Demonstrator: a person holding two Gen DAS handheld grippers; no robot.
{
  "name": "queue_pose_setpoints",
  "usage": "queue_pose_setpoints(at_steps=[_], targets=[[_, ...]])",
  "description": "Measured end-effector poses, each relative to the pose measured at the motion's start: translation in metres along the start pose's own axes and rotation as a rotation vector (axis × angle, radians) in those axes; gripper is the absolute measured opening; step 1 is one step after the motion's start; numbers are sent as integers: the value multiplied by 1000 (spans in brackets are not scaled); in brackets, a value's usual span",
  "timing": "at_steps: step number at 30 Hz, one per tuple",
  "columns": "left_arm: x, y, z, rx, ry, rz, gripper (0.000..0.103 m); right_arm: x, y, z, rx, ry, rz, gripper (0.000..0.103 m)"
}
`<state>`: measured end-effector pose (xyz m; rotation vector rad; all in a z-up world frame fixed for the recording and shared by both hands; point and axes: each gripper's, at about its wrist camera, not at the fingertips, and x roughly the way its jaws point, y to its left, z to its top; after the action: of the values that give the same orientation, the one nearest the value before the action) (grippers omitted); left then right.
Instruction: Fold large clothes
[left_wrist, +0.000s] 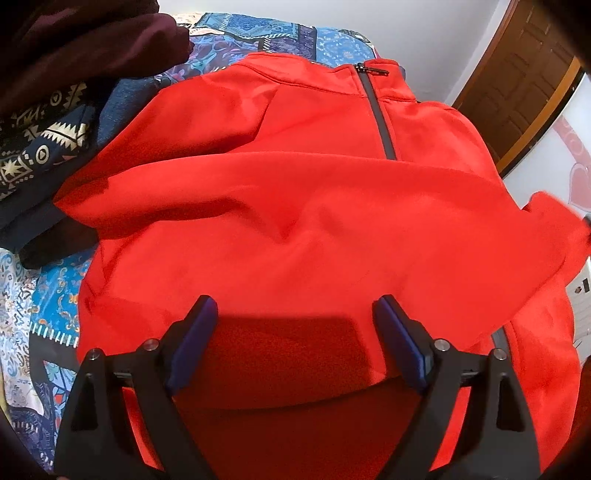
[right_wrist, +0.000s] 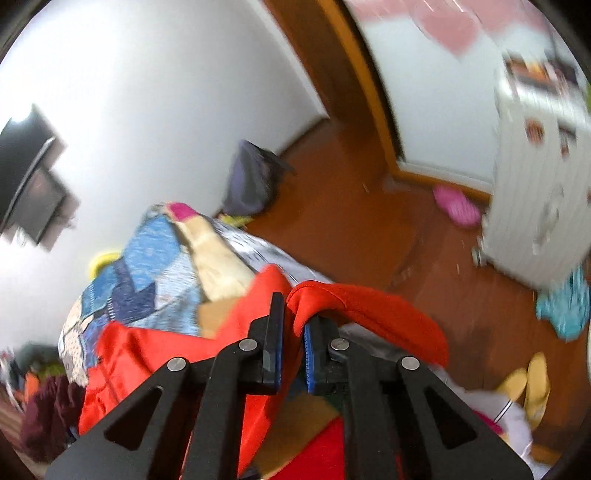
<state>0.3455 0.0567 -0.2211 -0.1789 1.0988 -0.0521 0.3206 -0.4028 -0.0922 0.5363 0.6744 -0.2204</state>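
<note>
Patchwork bedspread (left_wrist: 55, 314) carries the red zip-neck fleece (left_wrist: 295, 229); left gripper (left_wrist: 295, 314) hovers spread above it, right gripper (right_wrist: 293, 314) clenched on its sleeve (right_wrist: 369, 310), apparently folding inward.

Left wrist view: bright, even light, focus sharp. Red jacket (left_wrist: 295, 221) oversaturated, fold detail flattened. Hard-edged shadow on jacket just between fingers of left gripper (left_wrist: 295, 306). Slight smear at jacket's right edge. Fisheye bends door frame (left_wrist: 509, 85) behind jacket; dark vignette in corners.

Right wrist view: heavy motion blur beyond right gripper (right_wrist: 293, 314); white cabinet (right_wrist: 535, 206) and floor (right_wrist: 351, 221) streaked. Gripper itself sharp. Wall (right_wrist: 147, 92) brightly lit, near washed out.
</note>
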Motion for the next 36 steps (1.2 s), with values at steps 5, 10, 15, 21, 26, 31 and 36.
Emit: queue_pose_setpoints(at_steps=[5,10,15,21,26,31,36], targets=[[-8,4,0,12,7,-7,88,-28,56,1,-172,-41,112,8],[-32,5,0,42,-43,4,88,-31,100,-22,-317,16,229,8],[-60,2,-2,93,-111,19,88,4,122,-65,-375,234,290,8],[-74,-9,-14,160,-140,34,88,38,119,-114,-424,447,234,8],[-73,-17,-18,176,-136,20,88,38,110,-125,-444,518,214,8],[-71,-20,-15,165,-133,11,88,31,109,-119,-406,586,232,35],[-69,-20,-11,159,-133,11,88,6,106,-107,-460,513,223,45]])
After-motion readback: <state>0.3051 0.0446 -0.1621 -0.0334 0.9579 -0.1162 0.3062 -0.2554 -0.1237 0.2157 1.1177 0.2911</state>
